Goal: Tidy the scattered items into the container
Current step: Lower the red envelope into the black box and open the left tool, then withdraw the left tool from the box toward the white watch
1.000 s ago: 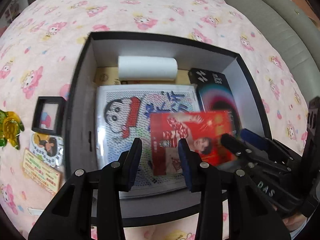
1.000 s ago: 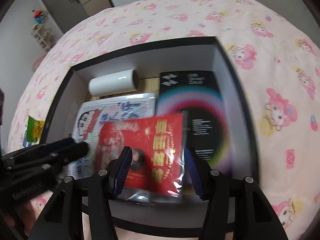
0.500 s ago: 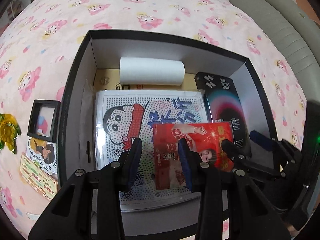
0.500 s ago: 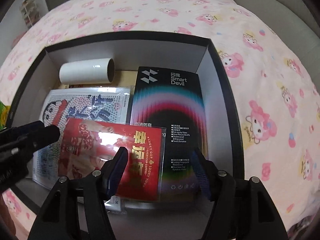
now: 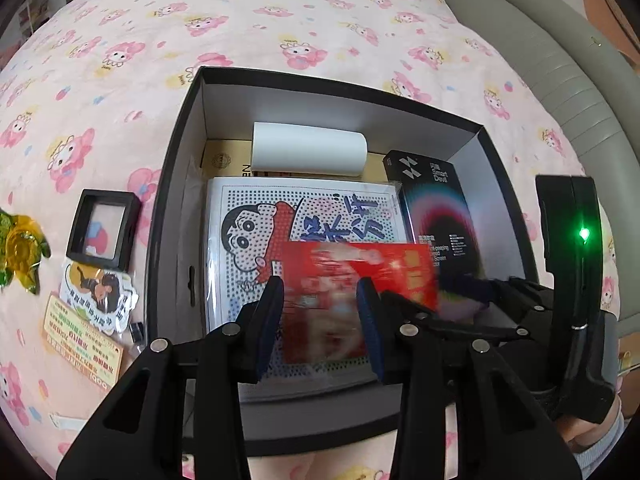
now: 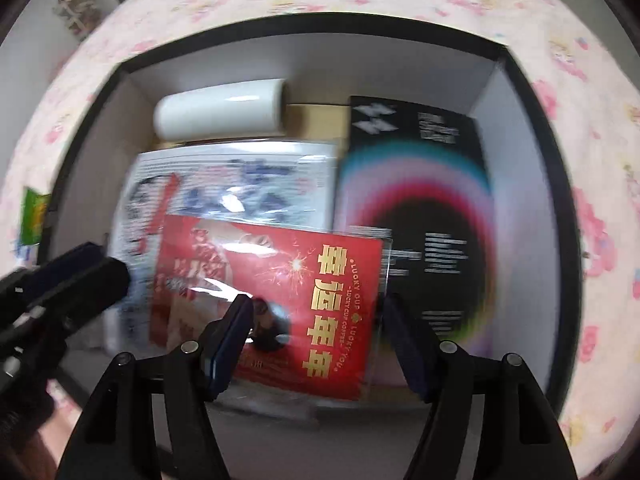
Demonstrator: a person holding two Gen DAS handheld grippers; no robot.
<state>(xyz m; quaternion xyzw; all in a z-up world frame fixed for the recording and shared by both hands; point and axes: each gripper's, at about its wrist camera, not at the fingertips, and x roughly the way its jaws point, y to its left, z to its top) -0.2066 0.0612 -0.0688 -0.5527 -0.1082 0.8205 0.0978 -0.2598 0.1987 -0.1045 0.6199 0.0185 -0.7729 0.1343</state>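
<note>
A black box (image 5: pixel 338 92) with a white inside sits on the pink bedspread. In it lie a white roll (image 5: pixel 308 154), a dotted cartoon sheet (image 5: pixel 304 220), a black Smart Devil carton (image 5: pixel 434 200) and a red card (image 5: pixel 360 276). My left gripper (image 5: pixel 322 320) hovers open over the box's near edge, holding nothing. My right gripper (image 6: pixel 318 336) is open just above the red card (image 6: pixel 280 280), which rests on the sheet (image 6: pixel 232 184) and carton (image 6: pixel 416 184). Its blurred tips (image 5: pixel 472 284) show at the right of the left wrist view.
Left of the box on the bedspread lie a small black frame case (image 5: pixel 104 224), a yellow-green wrapped piece (image 5: pixel 20 248), a cartoon sticker (image 5: pixel 98 292) and a printed card (image 5: pixel 80 340). A grey padded headboard (image 5: pixel 560 80) borders the far right.
The right gripper's jaws opened wider and let go of the red card, which now lies in the box. The left gripper drew back from the box. The right view is blurred by motion.
</note>
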